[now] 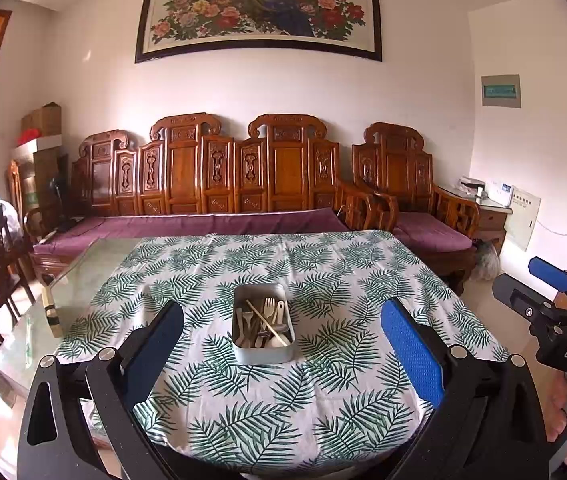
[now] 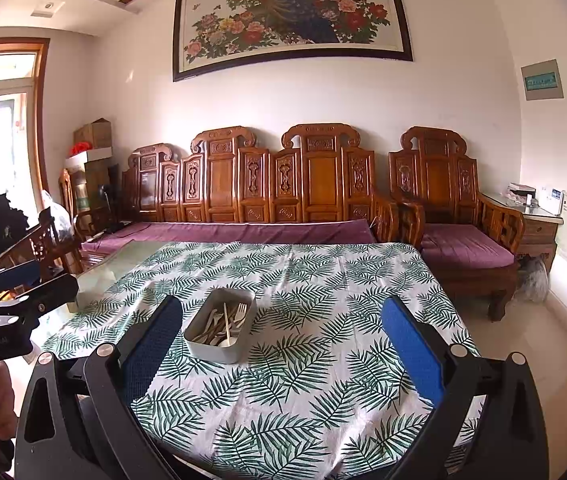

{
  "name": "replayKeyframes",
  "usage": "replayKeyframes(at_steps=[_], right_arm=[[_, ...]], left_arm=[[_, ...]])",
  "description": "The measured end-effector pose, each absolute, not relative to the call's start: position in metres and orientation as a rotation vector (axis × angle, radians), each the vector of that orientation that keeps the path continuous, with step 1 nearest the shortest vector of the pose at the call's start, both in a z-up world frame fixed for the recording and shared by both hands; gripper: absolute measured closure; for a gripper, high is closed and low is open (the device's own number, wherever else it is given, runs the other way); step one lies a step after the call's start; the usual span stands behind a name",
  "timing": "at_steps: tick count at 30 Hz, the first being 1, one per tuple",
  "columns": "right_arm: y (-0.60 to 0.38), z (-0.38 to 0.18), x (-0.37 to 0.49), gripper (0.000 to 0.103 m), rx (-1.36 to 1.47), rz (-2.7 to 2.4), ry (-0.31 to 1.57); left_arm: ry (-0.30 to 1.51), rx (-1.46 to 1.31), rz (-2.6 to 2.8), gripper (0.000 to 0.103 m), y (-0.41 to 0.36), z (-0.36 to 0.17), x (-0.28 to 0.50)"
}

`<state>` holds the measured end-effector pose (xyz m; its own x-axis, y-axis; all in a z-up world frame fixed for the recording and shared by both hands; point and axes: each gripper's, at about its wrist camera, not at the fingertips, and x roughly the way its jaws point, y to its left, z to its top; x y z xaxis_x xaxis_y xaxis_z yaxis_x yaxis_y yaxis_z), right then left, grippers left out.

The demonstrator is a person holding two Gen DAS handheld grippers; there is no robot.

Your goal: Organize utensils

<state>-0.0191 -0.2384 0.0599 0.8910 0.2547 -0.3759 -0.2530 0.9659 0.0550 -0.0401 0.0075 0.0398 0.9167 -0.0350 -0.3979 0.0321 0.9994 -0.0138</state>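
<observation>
In the left wrist view, the left gripper (image 1: 281, 350) hangs wide open and empty above the near part of the leaf-print cloth (image 1: 323, 272), and between its fingers, farther back on the cloth, stands a tin (image 1: 263, 354) holding a fork (image 1: 269, 307), a chopstick (image 1: 266, 323) and other pale utensils heaped together. In the right wrist view, the right gripper (image 2: 281, 350) is likewise spread wide and empty, with the tin (image 2: 219, 350) just inside its left finger (image 2: 151, 344), the fork (image 2: 241, 311) and chopstick (image 2: 227, 322) lying in it.
</observation>
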Motion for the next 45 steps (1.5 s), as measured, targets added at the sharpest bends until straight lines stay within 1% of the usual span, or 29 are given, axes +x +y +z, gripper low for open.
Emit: replayKeyframes(at_steps=[45], right_arm=[[-0.241, 0.0586, -0.022, 0.003, 0.007, 0.254, 0.392]], left_arm=[[0.391, -0.002, -0.043, 0.008, 0.0035, 0.0427, -0.0484]])
